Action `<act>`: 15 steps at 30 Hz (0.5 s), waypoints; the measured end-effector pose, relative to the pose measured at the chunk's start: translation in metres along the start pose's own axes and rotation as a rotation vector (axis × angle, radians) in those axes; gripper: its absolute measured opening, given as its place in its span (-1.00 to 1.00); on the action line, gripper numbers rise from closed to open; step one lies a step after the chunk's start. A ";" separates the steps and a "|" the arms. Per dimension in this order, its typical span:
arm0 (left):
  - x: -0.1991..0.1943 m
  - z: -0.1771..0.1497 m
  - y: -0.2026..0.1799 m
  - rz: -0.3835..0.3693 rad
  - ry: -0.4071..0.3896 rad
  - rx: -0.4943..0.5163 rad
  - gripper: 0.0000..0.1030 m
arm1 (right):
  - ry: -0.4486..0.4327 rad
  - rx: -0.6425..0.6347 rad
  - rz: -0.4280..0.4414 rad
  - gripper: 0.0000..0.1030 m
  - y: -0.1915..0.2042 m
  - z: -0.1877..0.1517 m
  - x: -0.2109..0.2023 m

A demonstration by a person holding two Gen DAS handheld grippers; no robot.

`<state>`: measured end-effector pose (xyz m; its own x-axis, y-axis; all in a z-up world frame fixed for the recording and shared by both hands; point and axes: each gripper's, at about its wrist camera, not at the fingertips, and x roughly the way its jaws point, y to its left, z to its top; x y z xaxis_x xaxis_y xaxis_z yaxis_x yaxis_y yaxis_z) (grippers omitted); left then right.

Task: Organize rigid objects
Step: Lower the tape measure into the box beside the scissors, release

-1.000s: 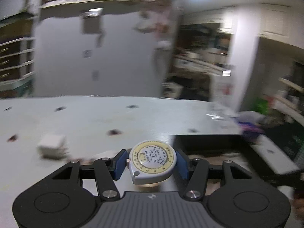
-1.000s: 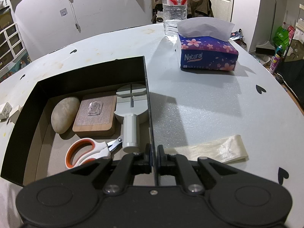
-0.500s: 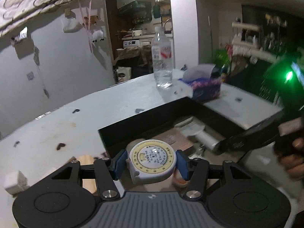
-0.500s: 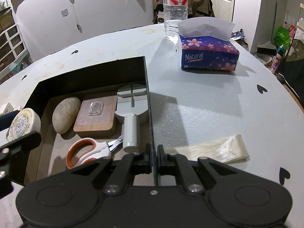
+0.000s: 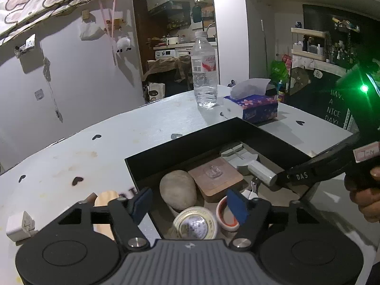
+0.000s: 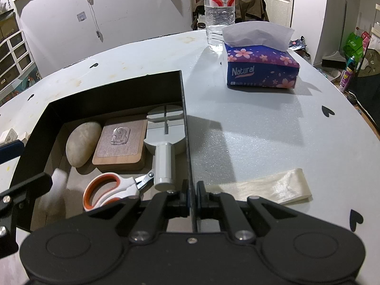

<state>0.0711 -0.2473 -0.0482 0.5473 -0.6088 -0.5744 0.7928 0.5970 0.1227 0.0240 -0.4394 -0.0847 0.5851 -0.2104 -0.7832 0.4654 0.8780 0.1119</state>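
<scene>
A black box (image 5: pixel 280 140) (image 6: pixel 114 95) on the table holds a stone (image 5: pixel 177 188) (image 6: pixel 80 143), a wooden coaster (image 5: pixel 215 178) (image 6: pixel 120 146), a grey tool (image 5: pixel 255 168) (image 6: pixel 165 142) and orange-handled scissors (image 6: pixel 104 192) (image 5: pixel 224 216). My left gripper (image 5: pixel 190 204) is open above the box's near left corner. The round yellow tape measure (image 5: pixel 194 224) lies below its fingers inside the box, a white blur in the right wrist view (image 6: pixel 57 185). My right gripper (image 6: pixel 191 190) is shut on the box's right wall.
A water bottle (image 6: pixel 219 9) and a blue tissue pack (image 6: pixel 260 71) stand beyond the box. A pale plastic strip (image 6: pixel 266 186) lies right of it. A white cube (image 5: pixel 20 224) and a wooden piece (image 5: pixel 105 198) lie left of the box.
My left gripper carried the tape measure over the box, then opened. The tape measure has dropped from between its fingers into the box. My right gripper has stayed clamped on the wall.
</scene>
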 end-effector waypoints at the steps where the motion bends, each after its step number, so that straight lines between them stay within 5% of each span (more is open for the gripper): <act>1: 0.000 0.000 0.000 0.002 -0.001 0.001 0.39 | 0.000 0.000 0.000 -0.85 0.000 0.000 0.000; 15: -0.005 0.000 0.005 -0.016 0.000 -0.041 0.39 | 0.000 0.000 0.000 -0.85 0.000 0.000 0.000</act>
<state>0.0725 -0.2411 -0.0450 0.5348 -0.6181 -0.5762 0.7895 0.6085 0.0801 0.0237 -0.4394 -0.0848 0.5855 -0.2103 -0.7830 0.4653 0.8780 0.1121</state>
